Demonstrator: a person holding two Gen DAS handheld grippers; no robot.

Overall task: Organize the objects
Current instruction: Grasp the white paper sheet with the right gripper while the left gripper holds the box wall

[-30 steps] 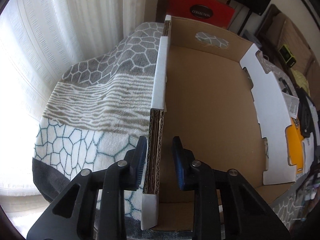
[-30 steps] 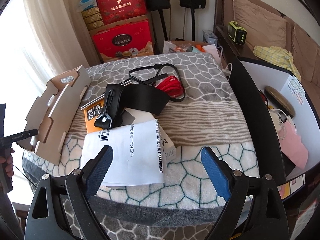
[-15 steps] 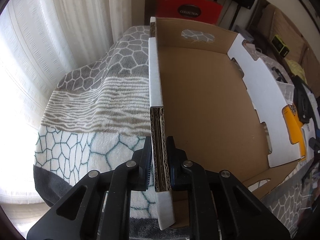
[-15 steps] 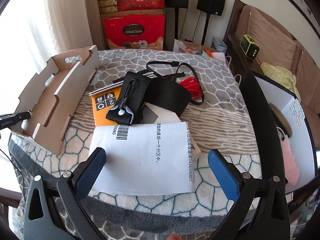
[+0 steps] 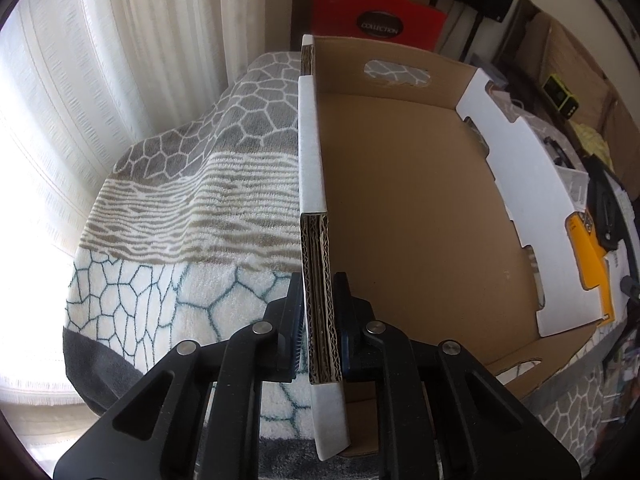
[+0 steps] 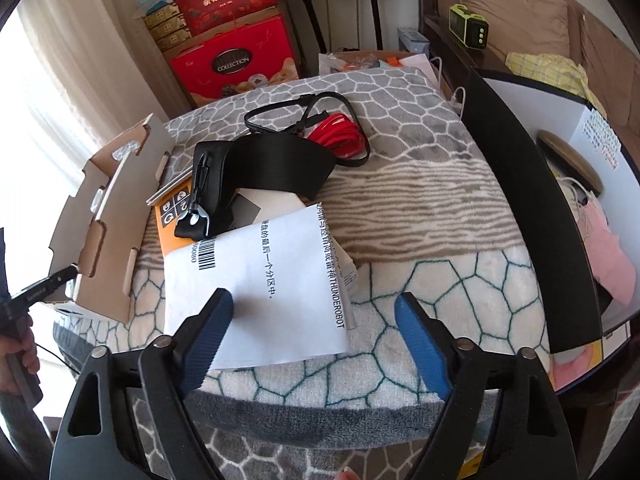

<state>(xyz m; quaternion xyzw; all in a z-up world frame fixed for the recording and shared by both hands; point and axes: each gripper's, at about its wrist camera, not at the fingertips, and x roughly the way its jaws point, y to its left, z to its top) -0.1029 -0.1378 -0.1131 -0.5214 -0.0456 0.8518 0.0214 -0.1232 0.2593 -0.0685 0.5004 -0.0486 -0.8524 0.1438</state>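
Note:
My left gripper (image 5: 318,292) is shut on the near end of the left wall of an empty open cardboard box (image 5: 420,208). In the right wrist view the box (image 6: 108,216) stands at the left of the blanket. My right gripper (image 6: 313,296) hovers over the near part of a white printed sheet (image 6: 260,280). Its jaws are closing, and only the flat sheet lies below them. Behind the sheet lie an orange booklet (image 6: 172,228), a black pouch (image 6: 212,176), a wide black strap (image 6: 280,168) and a red cable coil (image 6: 340,136).
The patterned blanket (image 6: 420,208) covers the surface. A tall black panel (image 6: 520,200) edges its right side. Red gift boxes (image 6: 236,60) are stacked at the back and a white curtain (image 5: 100,80) hangs on the left. A hand (image 6: 20,352) shows at the left edge.
The left gripper's fingers came together on the box wall and have stayed clamped. The right gripper moved closer over the white sheet, and its jaws have narrowed.

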